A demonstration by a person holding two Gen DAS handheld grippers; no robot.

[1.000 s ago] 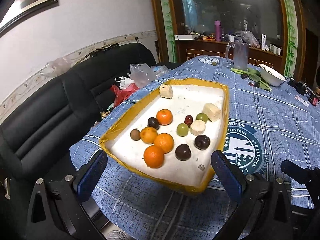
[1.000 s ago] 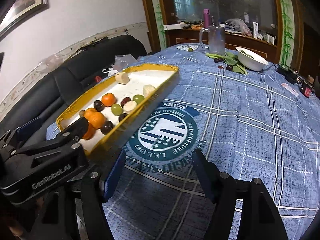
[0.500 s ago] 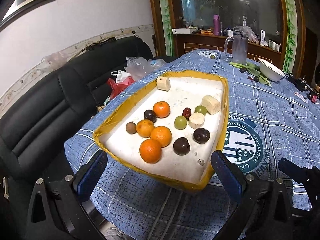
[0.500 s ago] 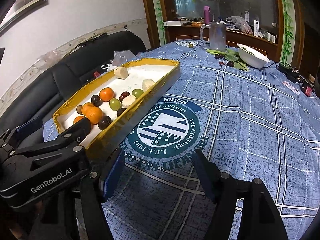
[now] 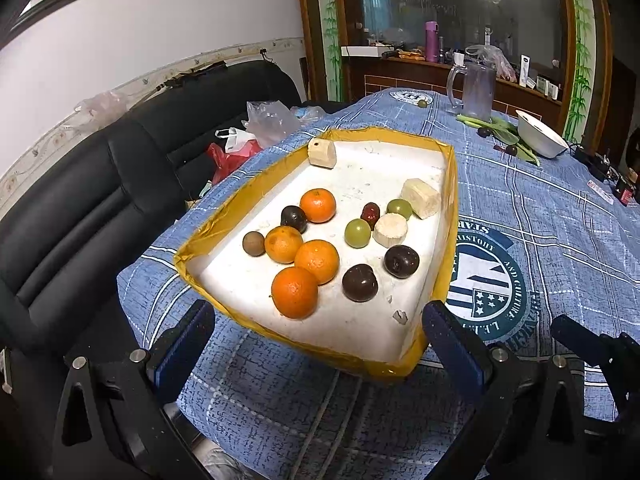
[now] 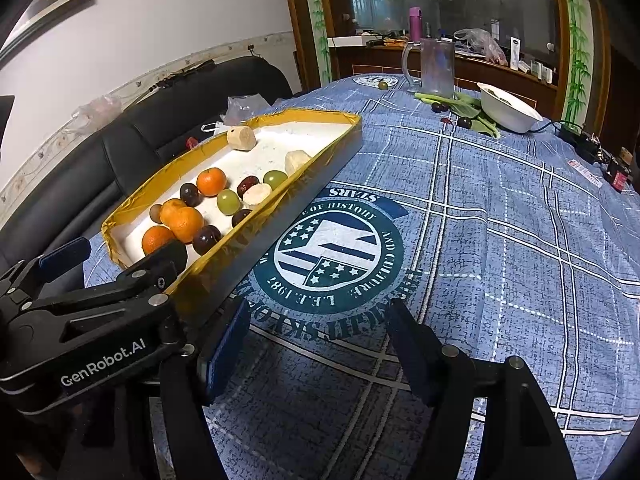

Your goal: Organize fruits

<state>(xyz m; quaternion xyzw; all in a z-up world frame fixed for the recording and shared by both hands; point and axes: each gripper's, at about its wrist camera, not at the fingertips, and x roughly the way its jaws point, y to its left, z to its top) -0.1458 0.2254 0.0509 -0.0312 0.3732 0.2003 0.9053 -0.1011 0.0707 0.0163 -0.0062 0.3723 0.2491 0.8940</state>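
Observation:
A yellow-rimmed white tray [image 5: 451, 208] lies on the blue tablecloth and holds several oranges [image 5: 295, 292], dark plums [image 5: 359, 282], green fruits [image 5: 357, 232], a red date [image 5: 370, 212] and pale cut pieces [image 5: 390, 229]. My left gripper [image 5: 316, 340] is open and empty, just short of the tray's near edge. My right gripper [image 6: 320, 348] is open and empty over the cloth's round emblem [image 6: 328, 252], right of the tray [image 6: 320, 152]. The left gripper body [image 6: 92, 312] shows in the right wrist view.
A black sofa [image 5: 80, 200] with plastic bags [image 5: 268, 118] stands left of the table. At the far end are a glass pitcher [image 6: 436, 66], a white bowl [image 6: 510, 110], green vegetables with dark fruits [image 6: 464, 120] and a lone green fruit [image 6: 383, 85].
Both grippers have risen and drawn back slightly, so the tray sits lower and fuller in view. Nothing was picked up; the fruits have not moved.

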